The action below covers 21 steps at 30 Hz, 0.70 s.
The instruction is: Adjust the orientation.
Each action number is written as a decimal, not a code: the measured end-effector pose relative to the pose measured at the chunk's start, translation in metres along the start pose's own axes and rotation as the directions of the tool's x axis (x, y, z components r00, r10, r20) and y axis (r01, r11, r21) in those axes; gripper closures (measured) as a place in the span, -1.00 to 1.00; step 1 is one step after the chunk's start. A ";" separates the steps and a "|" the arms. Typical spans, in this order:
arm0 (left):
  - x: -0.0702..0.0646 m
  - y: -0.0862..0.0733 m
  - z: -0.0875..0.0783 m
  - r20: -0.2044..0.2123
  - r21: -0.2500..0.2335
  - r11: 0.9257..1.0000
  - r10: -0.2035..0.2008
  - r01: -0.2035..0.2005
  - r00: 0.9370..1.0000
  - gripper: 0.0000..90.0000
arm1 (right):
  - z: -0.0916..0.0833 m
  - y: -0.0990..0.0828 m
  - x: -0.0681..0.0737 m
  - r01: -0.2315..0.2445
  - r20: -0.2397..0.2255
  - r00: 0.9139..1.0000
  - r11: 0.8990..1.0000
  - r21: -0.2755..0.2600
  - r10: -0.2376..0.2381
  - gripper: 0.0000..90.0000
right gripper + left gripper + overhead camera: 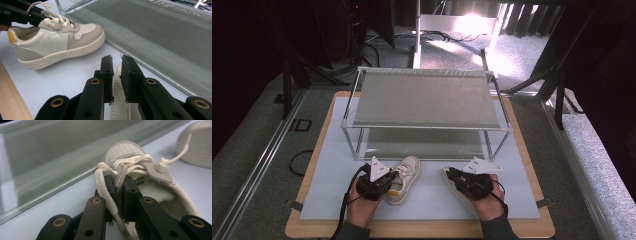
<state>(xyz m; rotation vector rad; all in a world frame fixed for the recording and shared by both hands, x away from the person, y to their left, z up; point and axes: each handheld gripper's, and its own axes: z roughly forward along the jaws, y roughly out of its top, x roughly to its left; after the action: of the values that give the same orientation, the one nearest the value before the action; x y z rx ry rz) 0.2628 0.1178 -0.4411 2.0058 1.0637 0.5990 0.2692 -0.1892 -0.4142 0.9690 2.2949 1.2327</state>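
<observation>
Your left claw point(387, 181) is clenched on the tongue and laces of the cream-and-grey low-top sneaker with the yellow heel tab point(404, 179). In the left gripper view its jaws pinch that flap of the upper point(120, 173). The shoe sits on the pale sheet of the counter point(327, 165), just near of the two-tier metal-framed shoe rack with grey mesh shelves point(424, 100), toe pointing toward it. So the left shoe is gripped but not yet on a shelf.

To the right, your right claw point(458, 176) is closed on the edge of the second cream sneaker point(451, 180); the right gripper view shows its ribbed sole wall point(116, 82) squeezed between the jaws. It lies near the rack's right front leg.

Both grasps look made. Judging by this, both shoes are yet to be lifted and placed on the rack; both shelves are bare.
</observation>
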 end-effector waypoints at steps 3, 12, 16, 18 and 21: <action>0.001 -0.001 -0.001 -0.041 0.003 1.000 -0.008 0.008 0.999 0.82 | -0.001 -0.001 -0.001 -0.004 0.003 1.000 1.000 0.001 0.004 0.78; -0.001 -0.007 0.004 -0.052 0.029 1.000 -0.004 0.005 0.999 0.82 | -0.004 -0.001 -0.004 -0.006 0.011 1.000 1.000 -0.007 0.006 0.79; 0.000 -0.008 0.004 -0.044 0.024 1.000 -0.017 0.018 0.999 0.78 | -0.007 -0.001 -0.006 -0.010 0.016 1.000 1.000 -0.010 0.010 0.79; 0.001 -0.008 0.003 -0.005 0.012 1.000 -0.028 0.029 1.000 0.69 | -0.008 -0.002 -0.009 -0.015 0.023 1.000 1.000 -0.012 0.015 0.79; 0.001 -0.008 0.003 0.014 0.001 0.999 -0.041 0.041 0.999 0.41 | -0.011 -0.003 -0.012 -0.019 0.029 0.999 1.000 -0.014 0.020 0.74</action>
<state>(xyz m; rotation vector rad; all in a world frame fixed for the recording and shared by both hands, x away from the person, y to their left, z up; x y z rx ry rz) 0.2611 0.1203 -0.4491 1.9813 1.0946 0.5625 0.2696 -0.2051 -0.4101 1.0004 2.2567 1.2322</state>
